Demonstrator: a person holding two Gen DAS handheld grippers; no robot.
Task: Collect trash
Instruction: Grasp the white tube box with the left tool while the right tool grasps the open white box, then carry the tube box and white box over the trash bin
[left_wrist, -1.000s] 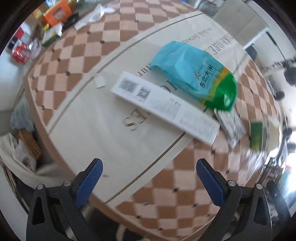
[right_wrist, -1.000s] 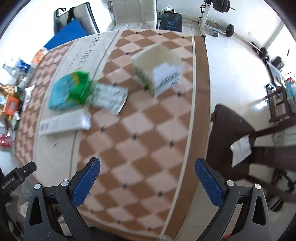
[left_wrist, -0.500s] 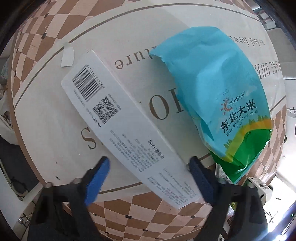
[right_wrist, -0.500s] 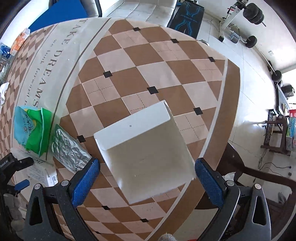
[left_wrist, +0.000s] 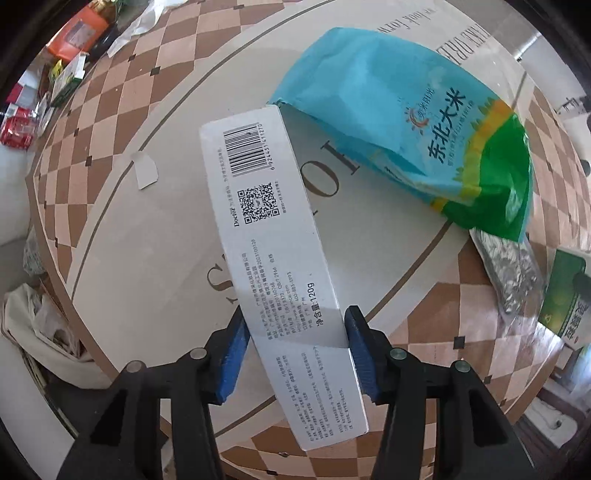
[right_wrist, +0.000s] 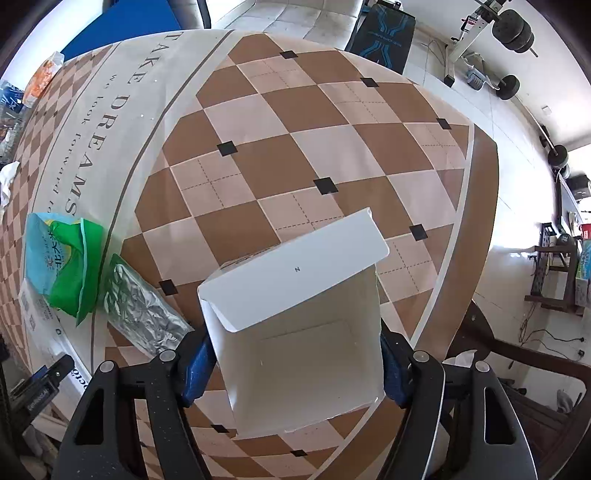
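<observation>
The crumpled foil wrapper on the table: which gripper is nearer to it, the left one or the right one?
Right. The right gripper, closing around the open white box, sits just beside the foil wrapper. The left gripper, closing around the long white carton, is farther away.

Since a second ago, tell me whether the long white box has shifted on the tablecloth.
Yes. The long white box has swung round: its barcode end now points toward the blue rice bag, no longer the paper scrap.

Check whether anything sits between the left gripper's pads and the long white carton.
Nothing visible does. The left gripper straddles the long white carton, its jaws closing on the carton's sides. The blue-green rice bag lies beside the carton's far end, clear of the pads.
</observation>
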